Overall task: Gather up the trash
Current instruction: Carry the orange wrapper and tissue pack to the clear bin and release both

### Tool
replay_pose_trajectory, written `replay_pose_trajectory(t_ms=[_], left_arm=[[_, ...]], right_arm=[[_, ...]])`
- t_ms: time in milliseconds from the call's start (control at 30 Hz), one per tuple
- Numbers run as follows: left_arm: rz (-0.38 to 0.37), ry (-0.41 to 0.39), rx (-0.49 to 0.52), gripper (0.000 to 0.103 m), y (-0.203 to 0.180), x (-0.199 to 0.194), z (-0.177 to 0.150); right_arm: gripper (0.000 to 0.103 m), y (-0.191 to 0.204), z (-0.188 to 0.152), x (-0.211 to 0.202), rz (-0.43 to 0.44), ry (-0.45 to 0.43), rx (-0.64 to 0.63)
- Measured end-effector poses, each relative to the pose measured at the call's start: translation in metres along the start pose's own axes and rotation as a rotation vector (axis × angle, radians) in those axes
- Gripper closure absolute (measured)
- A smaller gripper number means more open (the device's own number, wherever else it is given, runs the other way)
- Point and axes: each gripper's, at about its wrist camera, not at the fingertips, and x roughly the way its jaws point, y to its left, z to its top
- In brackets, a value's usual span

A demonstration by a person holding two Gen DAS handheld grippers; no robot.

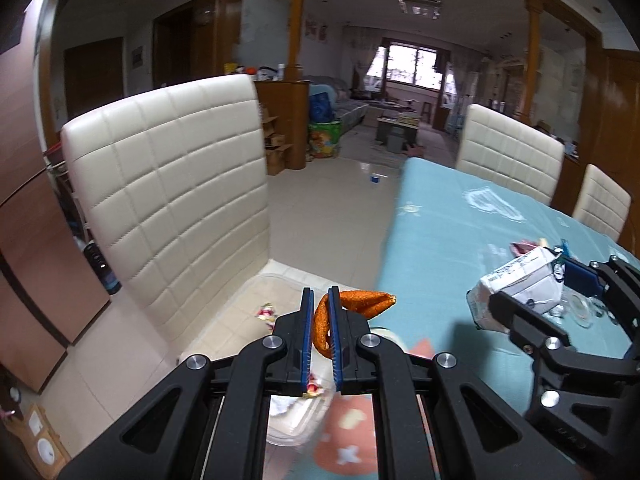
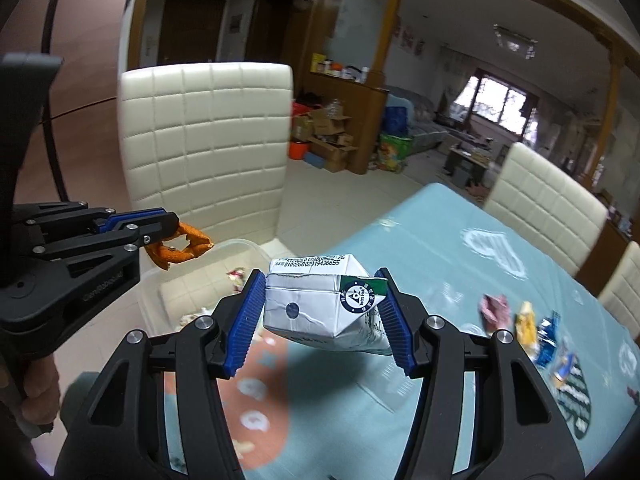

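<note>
My left gripper [image 1: 321, 294] is shut on a curled orange peel [image 1: 352, 304], which sticks out to the right of its blue pads. It hangs over a clear plastic bin [image 1: 280, 284] that stands on a chair seat and holds a few wrappers [image 1: 266, 312]. In the right wrist view the left gripper [image 2: 170, 224] and orange peel [image 2: 180, 248] hover at the left above the clear bin [image 2: 236, 248]. My right gripper [image 2: 320, 296] is shut on a crushed white milk carton [image 2: 324, 304], held above the table's left edge. The carton [image 1: 516, 284] also shows in the left wrist view.
A cream quilted chair [image 2: 208, 136] stands behind the bin. The table has a light blue cloth [image 2: 400, 248]. Several small wrappers [image 2: 524, 320] lie on it at the right. Two more cream chairs [image 2: 548, 196] line the far side. Tiled floor [image 1: 332, 204] lies beyond.
</note>
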Motion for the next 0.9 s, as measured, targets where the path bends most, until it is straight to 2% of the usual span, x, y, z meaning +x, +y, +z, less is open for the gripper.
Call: replay_pose_trajectory(t_ms=[533, 900], left_arm=[[0.080, 0.072, -0.029, 0.095, 0.036, 0.048, 0.001], [0.096, 0.122, -0.077, 0.095, 0.056, 0.075, -0.003]], right_arm=[[0.046, 0.034, 0.031, 0.064, 0.151, 0.024, -0.025], [0.046, 0.048, 0.039, 0.093, 0.210, 0.052, -0.023]])
